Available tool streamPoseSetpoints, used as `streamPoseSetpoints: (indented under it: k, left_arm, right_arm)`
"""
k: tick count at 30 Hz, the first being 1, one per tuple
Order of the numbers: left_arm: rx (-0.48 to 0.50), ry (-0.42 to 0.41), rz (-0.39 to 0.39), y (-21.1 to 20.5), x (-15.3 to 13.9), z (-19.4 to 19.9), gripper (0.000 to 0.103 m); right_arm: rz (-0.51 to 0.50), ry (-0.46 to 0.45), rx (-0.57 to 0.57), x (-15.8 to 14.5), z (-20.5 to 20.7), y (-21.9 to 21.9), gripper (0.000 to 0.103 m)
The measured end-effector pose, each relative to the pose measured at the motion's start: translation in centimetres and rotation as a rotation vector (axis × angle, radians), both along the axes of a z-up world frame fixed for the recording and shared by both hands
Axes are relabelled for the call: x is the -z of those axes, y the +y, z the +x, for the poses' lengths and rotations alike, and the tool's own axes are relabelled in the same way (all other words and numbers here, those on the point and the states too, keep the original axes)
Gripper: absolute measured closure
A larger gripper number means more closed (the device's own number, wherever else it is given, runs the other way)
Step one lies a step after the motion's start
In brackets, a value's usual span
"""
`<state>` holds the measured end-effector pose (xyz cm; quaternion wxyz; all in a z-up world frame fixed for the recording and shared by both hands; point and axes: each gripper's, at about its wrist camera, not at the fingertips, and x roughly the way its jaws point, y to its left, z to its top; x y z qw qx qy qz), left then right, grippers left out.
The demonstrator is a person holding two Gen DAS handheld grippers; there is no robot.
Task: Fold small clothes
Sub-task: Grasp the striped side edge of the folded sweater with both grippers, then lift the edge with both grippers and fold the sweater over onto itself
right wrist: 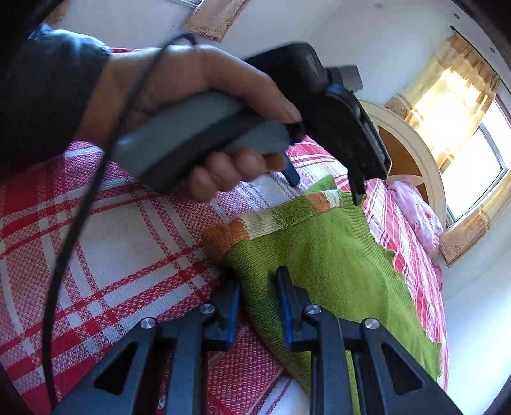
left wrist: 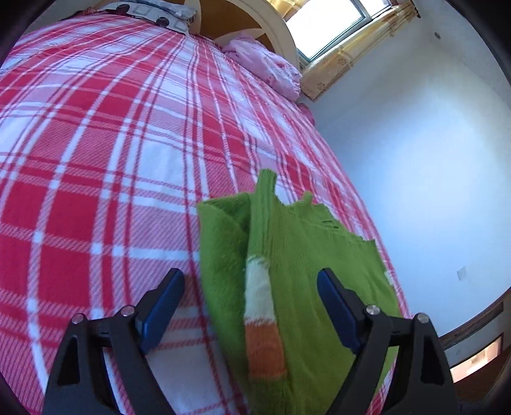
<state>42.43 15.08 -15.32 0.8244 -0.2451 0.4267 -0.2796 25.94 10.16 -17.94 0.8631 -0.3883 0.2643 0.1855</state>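
Observation:
A small green knit sweater (left wrist: 303, 255) with an orange and white striped sleeve (left wrist: 260, 306) lies on the red and white plaid bed cover (left wrist: 111, 159), near the bed's right edge. My left gripper (left wrist: 250, 287) is open and empty, its jaws spread wide above the sweater's sleeve. In the right wrist view the same sweater (right wrist: 335, 255) lies partly folded with its striped cuff (right wrist: 252, 223) on the left. My right gripper (right wrist: 258, 293) has its jaws narrowed around a fold at the sweater's near edge. The left gripper (right wrist: 325, 188) shows there too, held in a hand above the sweater's far end.
A pink bundle of cloth (left wrist: 265, 64) lies by the curved headboard (left wrist: 281, 35). A patterned pillow (left wrist: 159, 12) sits at the bed's head. A white wall (left wrist: 415, 159) runs close along the bed's right side. A window with yellow curtains (right wrist: 463, 127) is behind the headboard.

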Motion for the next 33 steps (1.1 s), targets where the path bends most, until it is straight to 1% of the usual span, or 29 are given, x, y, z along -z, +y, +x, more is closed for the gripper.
streamPoseSetpoints:
  k: [1,3,5,6,7,8,9,11,13,17,22,26,28,33]
  left_arm:
    - [0.009,0.001,-0.013,-0.1,0.1,0.2,0.025]
    - [0.028,0.009,-0.018,-0.3,0.5,0.4,0.029]
    - [0.028,-0.009,-0.021,-0.3,0.4,0.1,0.037]
    - [0.025,-0.003,-0.024,-0.2,0.5,0.0,0.057]
    - [0.025,0.011,-0.047,0.2,0.9,0.0,0.086]
    - [0.031,0.024,-0.087,0.7,1.4,0.0,0.091]
    - [0.019,0.029,-0.102,1.0,1.6,0.0,0.091]
    - [0.010,0.008,-0.075,0.9,1.2,-0.5,0.091]
    - [-0.003,0.017,-0.065,0.9,1.2,-0.7,0.091]
    - [-0.029,0.033,-0.128,2.0,1.4,-1.6,0.091]
    - [-0.049,0.049,-0.202,2.6,1.3,-2.8,0.091]
    - [-0.065,0.053,-0.215,1.9,0.6,-3.3,0.091]
    - [-0.067,0.050,-0.223,1.5,-0.1,-3.5,0.091]
    - [-0.068,0.008,-0.261,-0.7,-2.6,-3.5,0.091]
  right_arm:
    - [0.000,-0.001,0.000,0.0,0.0,0.0,0.082]
    - [0.004,0.005,-0.001,0.1,0.0,0.1,0.082]
    - [0.006,0.010,-0.003,0.1,-0.3,0.3,0.084]
    - [0.006,0.013,-0.007,0.1,-0.2,0.3,0.085]
    - [0.006,0.015,-0.011,0.0,-0.3,0.4,0.087]
    - [0.008,0.017,-0.014,0.0,-0.3,0.4,0.092]
    - [0.012,0.018,-0.016,-0.1,-0.4,0.4,0.094]
    - [0.031,0.026,-0.019,-0.5,-0.5,0.3,0.096]
    - [0.070,0.040,-0.026,-1.1,-0.7,-0.1,0.097]
    - [0.167,0.067,-0.030,-2.9,-1.5,-1.5,0.097]
    - [0.230,0.095,-0.041,-3.5,-2.2,-2.5,0.098]
    - [0.350,0.122,-0.026,-5.3,-1.8,-4.9,0.098]
    - [0.387,0.116,-0.018,-5.8,-2.0,-6.0,0.098]
    - [0.495,0.100,0.021,-7.9,-2.7,-9.5,0.098]
